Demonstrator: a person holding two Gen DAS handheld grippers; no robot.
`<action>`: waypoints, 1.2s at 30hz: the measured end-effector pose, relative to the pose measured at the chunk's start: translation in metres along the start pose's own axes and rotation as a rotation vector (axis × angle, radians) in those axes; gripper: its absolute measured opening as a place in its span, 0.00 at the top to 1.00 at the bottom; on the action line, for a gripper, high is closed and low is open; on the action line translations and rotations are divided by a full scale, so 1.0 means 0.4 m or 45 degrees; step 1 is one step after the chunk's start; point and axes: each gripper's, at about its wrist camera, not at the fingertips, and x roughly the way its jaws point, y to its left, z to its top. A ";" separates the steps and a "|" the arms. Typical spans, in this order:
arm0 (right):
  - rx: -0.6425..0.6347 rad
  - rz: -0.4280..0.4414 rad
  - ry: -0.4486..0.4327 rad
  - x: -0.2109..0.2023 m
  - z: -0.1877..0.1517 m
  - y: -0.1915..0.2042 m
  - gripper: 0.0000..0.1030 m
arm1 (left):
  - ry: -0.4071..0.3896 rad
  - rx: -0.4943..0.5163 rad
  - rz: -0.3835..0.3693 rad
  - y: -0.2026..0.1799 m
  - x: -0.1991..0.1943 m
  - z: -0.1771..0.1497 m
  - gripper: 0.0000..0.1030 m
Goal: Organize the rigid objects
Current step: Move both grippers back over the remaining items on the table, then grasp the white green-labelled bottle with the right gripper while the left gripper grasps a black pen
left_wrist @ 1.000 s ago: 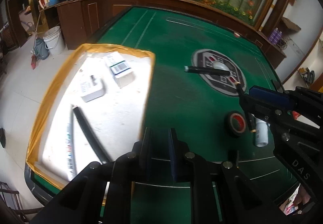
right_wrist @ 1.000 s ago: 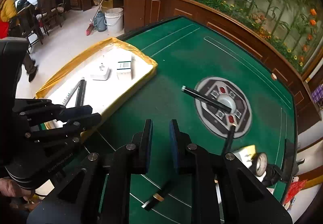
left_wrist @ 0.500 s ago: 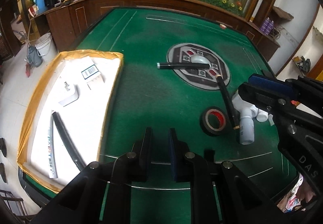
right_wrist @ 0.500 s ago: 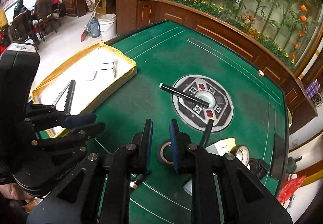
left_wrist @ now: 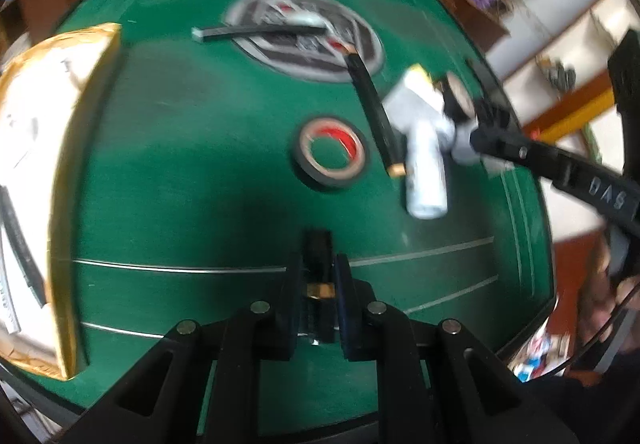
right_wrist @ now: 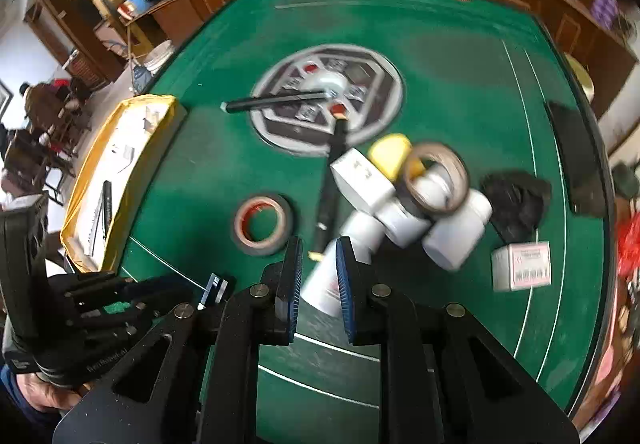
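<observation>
On the green felt table, my left gripper (left_wrist: 318, 276) stands around a black pen with a gold band (left_wrist: 319, 264) that lies between its fingers; the jaws are narrow, contact unclear. A black tape roll with a red core (left_wrist: 331, 152) (right_wrist: 263, 224) lies ahead. A second black pen (left_wrist: 376, 112) (right_wrist: 330, 184) and a third (left_wrist: 256, 31) (right_wrist: 276, 100) lie near the centre emblem. White bottles (right_wrist: 404, 220) (left_wrist: 426, 172) are piled at the right. My right gripper (right_wrist: 318, 272) hovers over a white bottle, slightly open and empty.
A yellow-rimmed white tray (left_wrist: 86, 132) (right_wrist: 128, 148) at the left holds small boxes and a black pen. A white box (right_wrist: 522, 264), a black cloth (right_wrist: 516, 200), a brown tape ring (right_wrist: 436, 180) and a dark phone (right_wrist: 576, 160) lie at the right.
Both grippers have swung right and down toward the table. My left gripper now has the gold-banded pen between its fingers. My right gripper has come over the white bottles.
</observation>
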 end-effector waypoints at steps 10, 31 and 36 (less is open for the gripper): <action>0.187 0.167 0.126 0.044 -0.044 -0.071 0.84 | 0.044 0.131 0.089 -0.048 0.066 -0.021 0.66; 0.225 0.153 0.200 0.190 0.014 -0.042 0.65 | -0.036 0.140 0.172 -0.013 0.050 -0.038 0.84; 0.189 0.177 0.204 0.212 0.011 -0.031 0.63 | -0.044 0.136 0.158 -0.014 0.043 -0.045 0.84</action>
